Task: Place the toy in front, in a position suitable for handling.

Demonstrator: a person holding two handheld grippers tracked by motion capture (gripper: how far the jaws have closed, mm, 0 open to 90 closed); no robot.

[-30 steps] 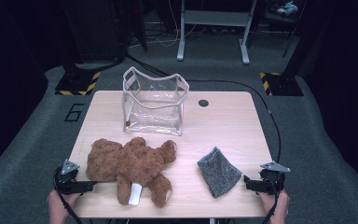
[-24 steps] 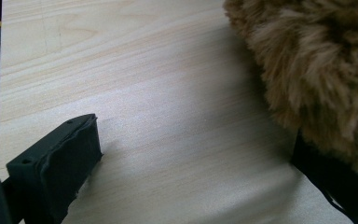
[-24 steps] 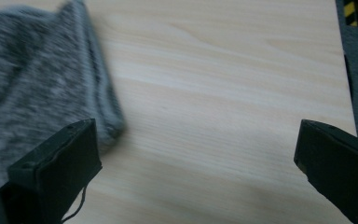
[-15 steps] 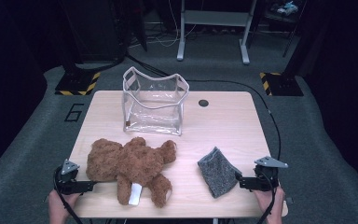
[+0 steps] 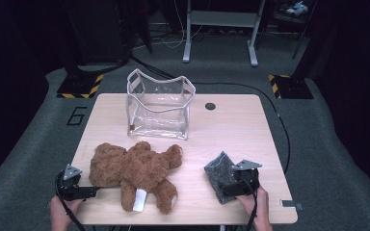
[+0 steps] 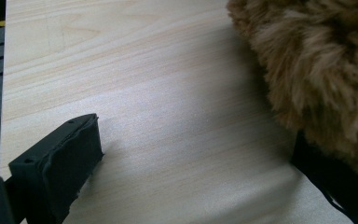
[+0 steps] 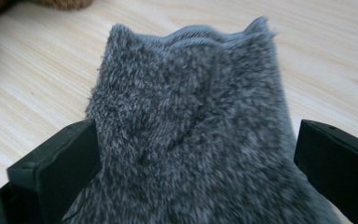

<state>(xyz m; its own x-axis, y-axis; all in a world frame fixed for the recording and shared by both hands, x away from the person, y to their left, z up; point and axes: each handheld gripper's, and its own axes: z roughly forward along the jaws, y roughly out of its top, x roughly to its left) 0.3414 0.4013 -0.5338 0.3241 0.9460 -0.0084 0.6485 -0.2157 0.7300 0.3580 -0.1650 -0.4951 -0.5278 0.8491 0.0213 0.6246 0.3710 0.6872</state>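
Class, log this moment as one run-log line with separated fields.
right gripper: open, straddling grey cloth | left gripper: open beside teddy bear | clear bag: empty

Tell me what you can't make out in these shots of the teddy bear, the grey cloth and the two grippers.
- Teddy bear: its face, turned down against the table in the high view.
- White tag on the bear: any print is too small in the high view.
- Grey cloth: its near end, cut off by the bottom edge of the right gripper view.
- Left gripper: one of its jaws sits partly under bear fur.
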